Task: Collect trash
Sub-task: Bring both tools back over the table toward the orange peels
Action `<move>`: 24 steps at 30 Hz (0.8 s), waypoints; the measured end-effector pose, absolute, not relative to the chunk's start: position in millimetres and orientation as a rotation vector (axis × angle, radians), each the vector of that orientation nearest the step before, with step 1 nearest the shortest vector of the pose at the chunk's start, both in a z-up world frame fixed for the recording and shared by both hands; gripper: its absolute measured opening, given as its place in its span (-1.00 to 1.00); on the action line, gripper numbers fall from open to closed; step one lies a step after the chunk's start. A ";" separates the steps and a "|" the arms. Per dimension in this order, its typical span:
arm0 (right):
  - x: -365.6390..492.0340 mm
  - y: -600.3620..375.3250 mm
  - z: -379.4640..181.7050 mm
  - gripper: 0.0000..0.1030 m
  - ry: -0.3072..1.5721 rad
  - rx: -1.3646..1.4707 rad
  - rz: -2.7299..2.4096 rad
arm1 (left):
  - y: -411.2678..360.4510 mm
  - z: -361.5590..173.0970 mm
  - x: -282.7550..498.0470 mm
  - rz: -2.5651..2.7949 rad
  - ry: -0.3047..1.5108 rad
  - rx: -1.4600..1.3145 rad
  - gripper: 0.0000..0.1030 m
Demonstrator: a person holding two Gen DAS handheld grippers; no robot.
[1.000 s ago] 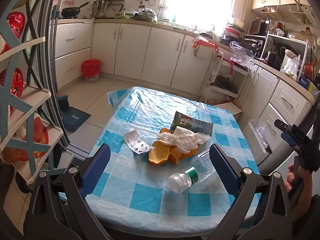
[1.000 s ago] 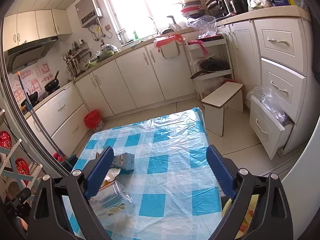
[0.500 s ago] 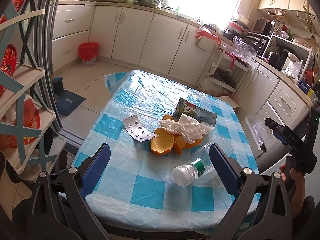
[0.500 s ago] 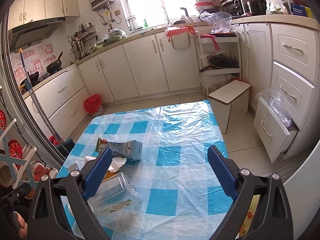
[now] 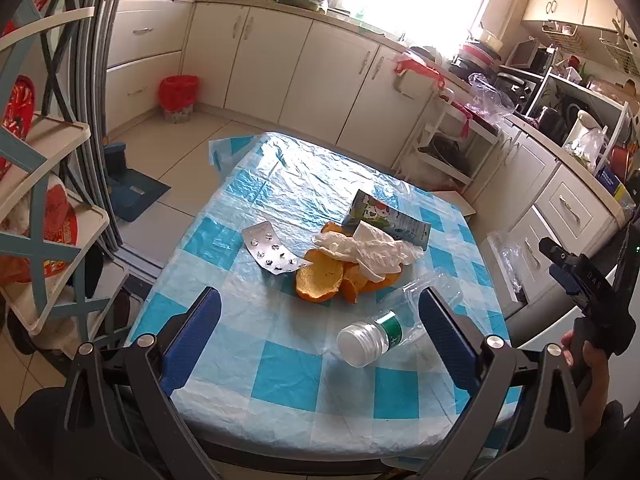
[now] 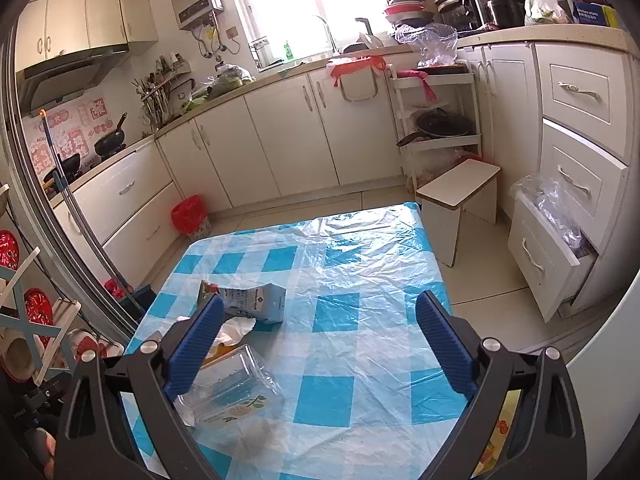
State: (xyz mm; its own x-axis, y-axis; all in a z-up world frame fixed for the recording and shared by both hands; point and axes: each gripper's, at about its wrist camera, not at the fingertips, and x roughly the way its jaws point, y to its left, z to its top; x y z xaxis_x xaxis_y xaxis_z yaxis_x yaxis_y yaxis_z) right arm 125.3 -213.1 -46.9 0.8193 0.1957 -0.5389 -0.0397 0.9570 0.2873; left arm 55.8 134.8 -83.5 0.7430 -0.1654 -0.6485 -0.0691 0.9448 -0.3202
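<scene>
Orange peels [image 5: 326, 278] and a pill sheet [image 5: 272, 254] are seen only from the left gripper [image 5: 318, 330]; both grippers' fingers are spread, nothing held.

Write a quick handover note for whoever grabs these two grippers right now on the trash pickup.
Left hand-held gripper: open, empty, above the table's near edge.
Right hand-held gripper: open, empty, over the table.
Trash all on the table: plastic bottle on its side, orange peels under a crumpled tissue, pill pack, milk carton.
Done: nothing collected.
Left: every piece. A red bin stands by the cabinets.
</scene>
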 end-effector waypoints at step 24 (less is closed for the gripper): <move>126.6 -210.0 -49.7 0.80 0.612 0.253 0.131 | 139.1 -92.9 62.3 -0.033 0.752 -0.336 0.85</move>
